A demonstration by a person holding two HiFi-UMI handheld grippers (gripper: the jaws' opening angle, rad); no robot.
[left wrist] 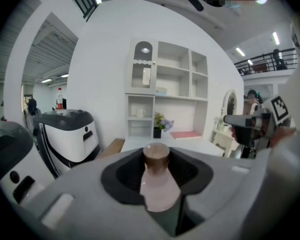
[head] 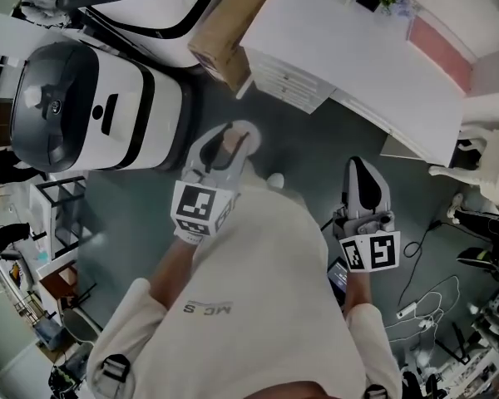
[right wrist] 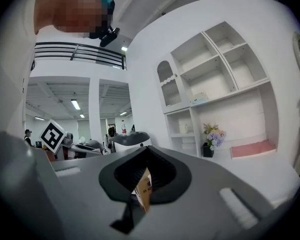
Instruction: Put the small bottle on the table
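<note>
Your left gripper (head: 226,152) is clamped on the small bottle (left wrist: 159,181), its dark pads pressing on the pale sloping body while the brown cap (left wrist: 156,155) stands clear above them. The bottle hangs over the floor (head: 303,144), well apart from the white table (head: 341,48). Your right gripper (head: 364,191) is all but closed and looks empty; the tan sliver in its slit seems to be the cardboard box (head: 229,27) beyond, though you cannot be sure of that.

The main risk, as I judge it, is the grip itself: the body tapers toward the neck, so a jolt on the way could let the bottle slide down through the pads and drop to the floor. The box sits just beside the near corner of the table, so coming in low on that side could knock the bottle against it. If you open the jaws with the base tilted or not yet resting, the bottle will likely topple or roll off the edge
</note>
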